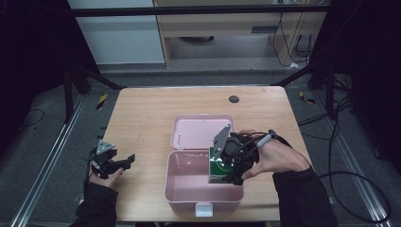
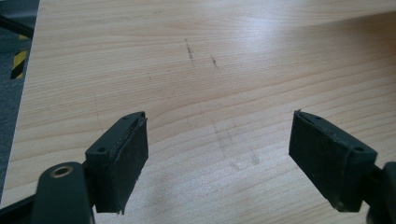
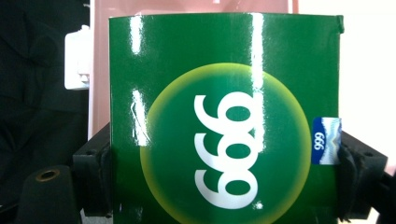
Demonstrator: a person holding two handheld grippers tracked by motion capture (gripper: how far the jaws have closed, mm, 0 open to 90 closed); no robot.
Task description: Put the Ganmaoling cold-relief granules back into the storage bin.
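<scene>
A pink plastic case (image 1: 189, 187) lies open near the table's front edge, its lid (image 1: 201, 132) flat behind it. My right gripper (image 1: 229, 170) is shut on a green box (image 1: 216, 169) printed with "999", which hangs at the right side of the case's tray. In the right gripper view the green box (image 3: 224, 121) sits squeezed between both jaws, with the pink case (image 3: 98, 70) behind it. My left gripper (image 1: 125, 162) rests at the table's left front, open. Bare wood lies between its wide-apart jaws, as the left gripper (image 2: 217, 154) shows in its own view.
A white latch (image 1: 204, 209) sticks out from the case's front wall. A dark round spot (image 1: 233, 99) marks the wooden table (image 1: 142, 118) at the back. Metal frame legs and cables surround the table on the floor.
</scene>
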